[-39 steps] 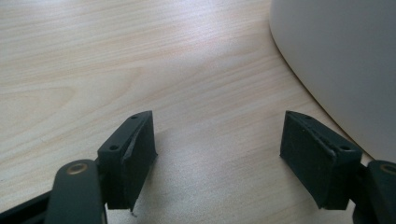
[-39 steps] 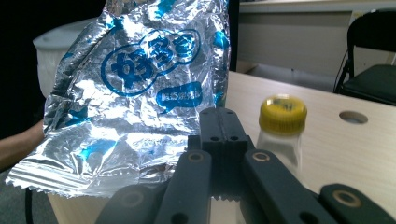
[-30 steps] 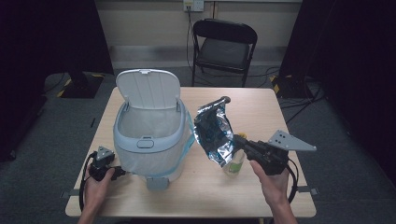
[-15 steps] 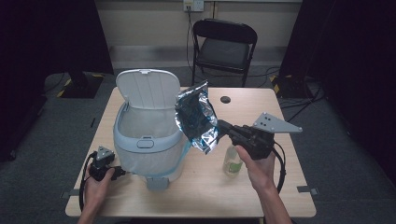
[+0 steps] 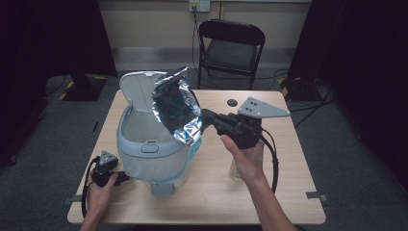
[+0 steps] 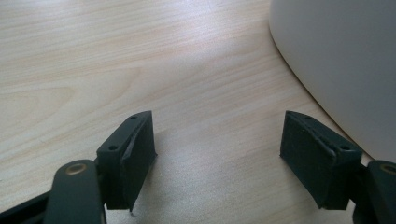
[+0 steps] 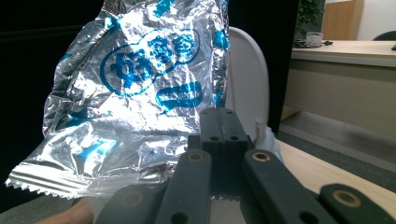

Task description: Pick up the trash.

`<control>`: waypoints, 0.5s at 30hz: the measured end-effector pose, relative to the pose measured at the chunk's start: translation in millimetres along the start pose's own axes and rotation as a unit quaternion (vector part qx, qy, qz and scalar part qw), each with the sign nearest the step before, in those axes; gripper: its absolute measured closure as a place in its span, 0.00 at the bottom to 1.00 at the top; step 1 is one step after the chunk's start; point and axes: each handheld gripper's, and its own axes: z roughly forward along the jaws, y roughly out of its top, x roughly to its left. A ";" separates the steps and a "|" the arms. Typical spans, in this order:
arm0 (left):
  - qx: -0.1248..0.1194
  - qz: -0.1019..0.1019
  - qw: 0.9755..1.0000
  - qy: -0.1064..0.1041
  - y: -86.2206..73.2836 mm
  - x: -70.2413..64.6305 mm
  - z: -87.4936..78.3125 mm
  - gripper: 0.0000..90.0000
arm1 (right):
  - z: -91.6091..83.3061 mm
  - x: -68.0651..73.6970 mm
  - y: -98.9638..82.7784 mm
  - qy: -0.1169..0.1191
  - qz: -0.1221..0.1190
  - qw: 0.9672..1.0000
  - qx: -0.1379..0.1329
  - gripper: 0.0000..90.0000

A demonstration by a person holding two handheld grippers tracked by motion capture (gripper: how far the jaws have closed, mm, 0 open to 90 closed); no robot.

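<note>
The right gripper (image 5: 206,115) is pinching a crinkled foil bag (image 5: 177,109) at its edge, jaws closed tight, holding it above the open bin (image 5: 144,144). The bag is looking light, floppy and slick, so a firm seam hold is suiting it best. The left gripper (image 5: 126,179) is resting open and empty on the bench (image 5: 288,192) beside the bin, with clear room above the rim.

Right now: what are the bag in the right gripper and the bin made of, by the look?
Bag: seemingly metallised foil film, mirror-shiny, sharply crinkled, blue print, serrated sealed edge. It is pinched in the right gripper.
Bin: probably moulded plastic, pale grey-blue, smooth satin walls, hinged lid raised.
Table: light woodgrain top, likely laminate; cannot tell for sure.
</note>
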 end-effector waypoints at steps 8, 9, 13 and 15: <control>0.000 0.000 1.000 0.000 0.0 0.0 0.0 0.29 | 38.4 14.5 9.4 0.020 -0.006 1.000 0.018 1.00; 0.000 0.000 1.000 0.000 0.0 0.0 0.0 0.29 | 43.3 16.0 9.4 0.022 -0.007 1.000 0.019 1.00; 0.000 0.000 1.000 0.001 0.0 0.0 0.0 0.29 | 63.0 17.1 6.1 0.022 -0.010 0.999 0.034 1.00; 0.000 0.000 1.000 0.001 0.0 0.0 0.0 0.29 | 71.2 15.3 2.8 0.018 -0.010 0.999 0.045 1.00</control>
